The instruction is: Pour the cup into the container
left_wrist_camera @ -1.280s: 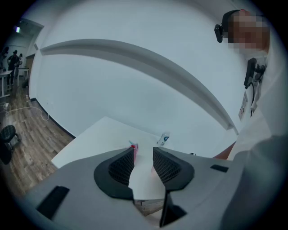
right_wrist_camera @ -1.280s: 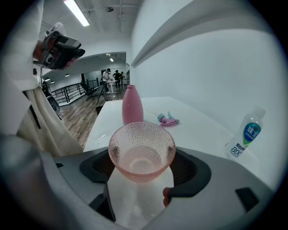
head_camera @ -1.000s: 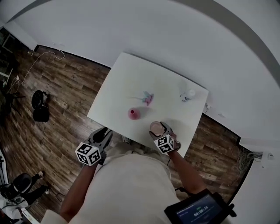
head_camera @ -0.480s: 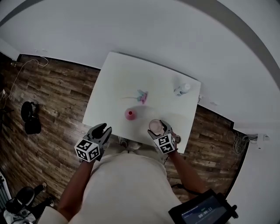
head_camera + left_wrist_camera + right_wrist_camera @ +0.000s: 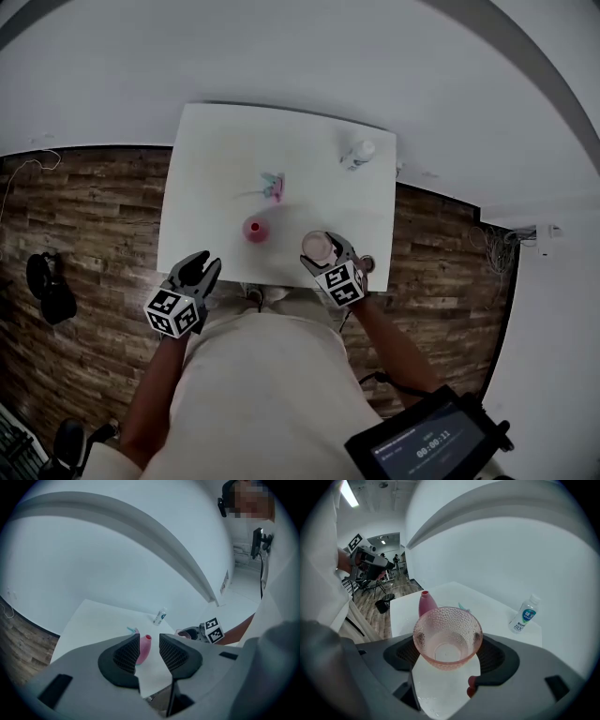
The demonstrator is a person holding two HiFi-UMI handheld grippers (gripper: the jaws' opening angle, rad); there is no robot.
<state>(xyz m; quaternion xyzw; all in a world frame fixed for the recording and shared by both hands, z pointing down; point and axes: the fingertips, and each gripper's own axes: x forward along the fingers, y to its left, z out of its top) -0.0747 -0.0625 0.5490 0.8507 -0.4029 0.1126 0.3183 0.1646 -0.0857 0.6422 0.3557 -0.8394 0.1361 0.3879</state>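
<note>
Left tongs [image 5: 201,268]: jaws apart with narrow gap, nothing gripped between them; pointing forward at person's left side. Marker cube [image 5: 172,312] behind jaws, tilted. Left forearm [image 5: 157,389] bare, stretched forward from torso. Right tongs [image 5: 321,251]: jaws closed on cup [image 5: 447,637], one pad each side of its wall, cup upright. Right forearm [image 5: 386,339] bare, angled inward toward middle. Two tongs about level, well apart, either side of body.
</note>
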